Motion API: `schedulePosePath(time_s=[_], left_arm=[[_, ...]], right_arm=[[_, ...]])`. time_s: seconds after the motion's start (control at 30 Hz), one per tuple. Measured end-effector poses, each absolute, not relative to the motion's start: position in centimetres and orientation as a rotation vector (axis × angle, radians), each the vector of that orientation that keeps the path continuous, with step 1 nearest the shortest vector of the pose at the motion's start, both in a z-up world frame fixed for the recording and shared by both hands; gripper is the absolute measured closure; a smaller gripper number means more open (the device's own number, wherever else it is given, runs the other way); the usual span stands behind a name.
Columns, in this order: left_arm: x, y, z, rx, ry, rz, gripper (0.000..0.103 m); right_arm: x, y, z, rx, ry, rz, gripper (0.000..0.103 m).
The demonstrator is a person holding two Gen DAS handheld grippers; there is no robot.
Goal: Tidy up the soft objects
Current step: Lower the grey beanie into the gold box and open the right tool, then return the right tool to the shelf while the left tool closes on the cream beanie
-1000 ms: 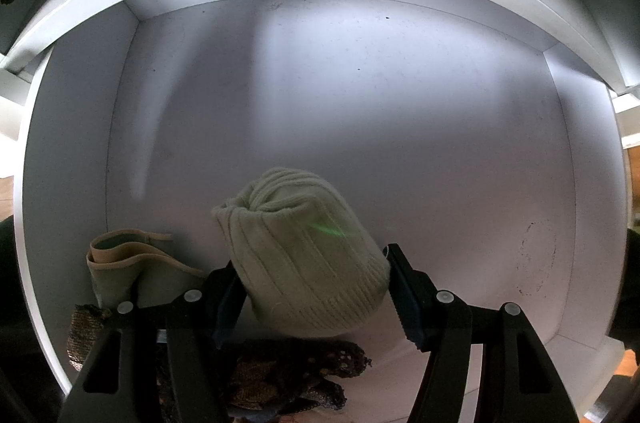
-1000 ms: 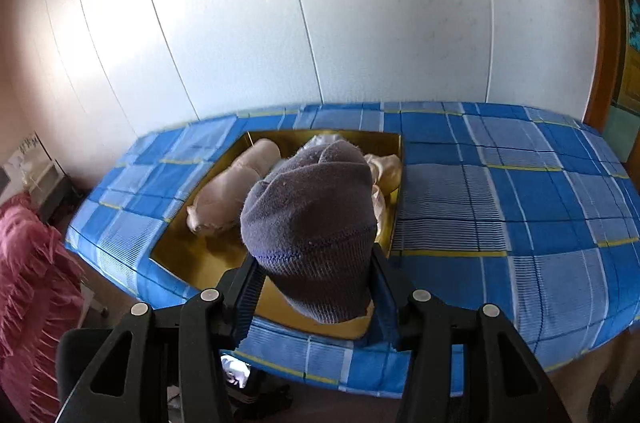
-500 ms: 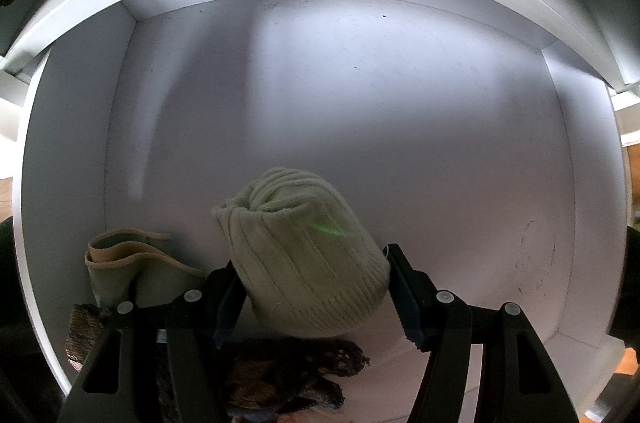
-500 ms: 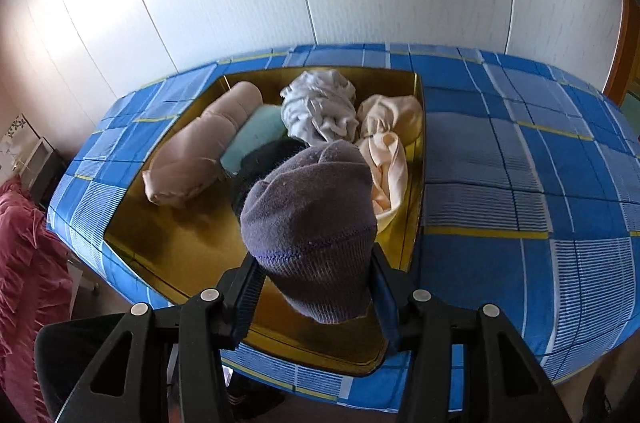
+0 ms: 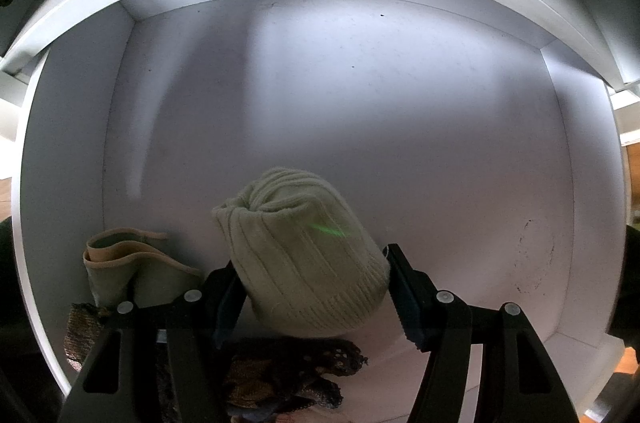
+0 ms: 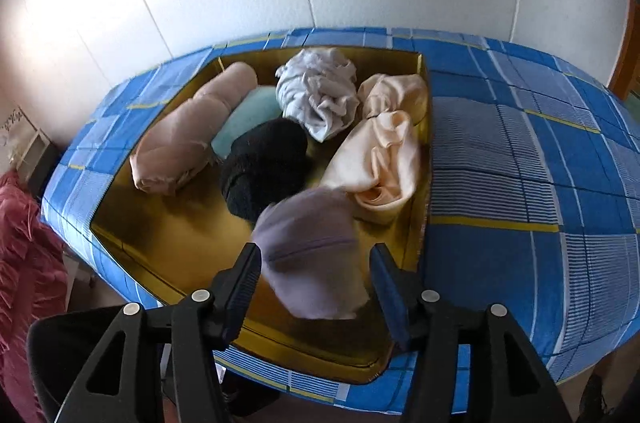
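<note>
Two knitted hats are in play as soft things are sorted into containers. On the right, the right gripper has just been opening, and the grey hat sits blurred between its spread jaws with gaps on both sides, apparently dropping into the near end of the gold tray on the blue checked cloth. The release looks all but done; the next move seems to call for lifting the gripper clear without snagging the knit. Already in the tray lie a pink roll, a pale blue piece, a black bundle, a crumpled white cloth and a knotted cream cloth.

On the left, the left gripper pinches a cream ribbed hat by its brim, crown pointing down into a white box. A beige folded piece and a brown speckled piece rest at the box's near edge. This hat appears ready to be lowered and let go on the bare floor beside them.
</note>
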State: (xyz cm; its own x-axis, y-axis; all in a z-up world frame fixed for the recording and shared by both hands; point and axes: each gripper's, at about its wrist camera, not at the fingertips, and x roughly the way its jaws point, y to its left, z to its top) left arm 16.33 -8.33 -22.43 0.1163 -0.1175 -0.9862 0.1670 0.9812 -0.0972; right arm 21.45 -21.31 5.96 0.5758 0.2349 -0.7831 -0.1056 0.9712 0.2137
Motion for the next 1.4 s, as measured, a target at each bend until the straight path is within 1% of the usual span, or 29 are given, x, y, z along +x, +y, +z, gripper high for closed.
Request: schedulePosePath(time_s=[0.27, 0.47, 0.6, 0.7, 0.8, 0.9, 1.03, 1.13, 1.2, 1.3, 1.4], left_arm=[[16.4, -8.2, -22.6, 0.034, 1.439, -0.208, 0.037], [16.5, -8.2, -22.7, 0.034, 1.439, -0.21, 0.037], [16.5, -8.1, -22.6, 0.031, 1.439, -0.213, 0.037], [16.5, -7.9, -22.6, 0.028, 1.441, -0.211, 0.037], [16.5, -7.7, -22.6, 0.016, 1.441, -0.207, 0.037], [16.6, -7.5, -22.6, 0.003, 1.441, -0.206, 0.037], [16.7, -7.0, -22.6, -0.026, 1.437, -0.208, 0.036], [16.7, -6.6, -22.1, -0.06, 1.41, -0.207, 0.036], [16.8, -6.3, -21.7, -0.085, 1.387, -0.207, 0.035], [17.0, -6.1, -21.3, -0.105, 1.356, -0.21, 0.029], [17.0, -5.9, -21.2, -0.107, 1.346, -0.208, 0.029]], right_arm=[[15.9, -22.7, 6.8, 0.236, 0.784, 0.279, 0.046], [11.3, -22.7, 5.0, 0.222, 0.744, 0.277, 0.045], [9.5, -22.2, 2.9, 0.192, 0.778, 0.282, 0.046], [8.7, -21.9, 0.7, 0.173, 0.831, 0.274, 0.046], [9.0, -21.8, -2.0, 0.162, 0.937, 0.223, 0.045], [9.9, -21.6, -5.3, 0.129, 1.097, 0.17, 0.046], [10.3, -21.3, -9.3, 0.107, 1.267, 0.123, 0.045], [10.2, -21.5, -11.7, 0.144, 1.369, 0.113, 0.045], [10.2, -21.7, -13.0, 0.165, 1.419, 0.104, 0.045], [10.2, -22.1, -14.6, 0.179, 1.476, 0.082, 0.045], [10.2, -22.0, -15.7, 0.164, 1.514, 0.056, 0.045]])
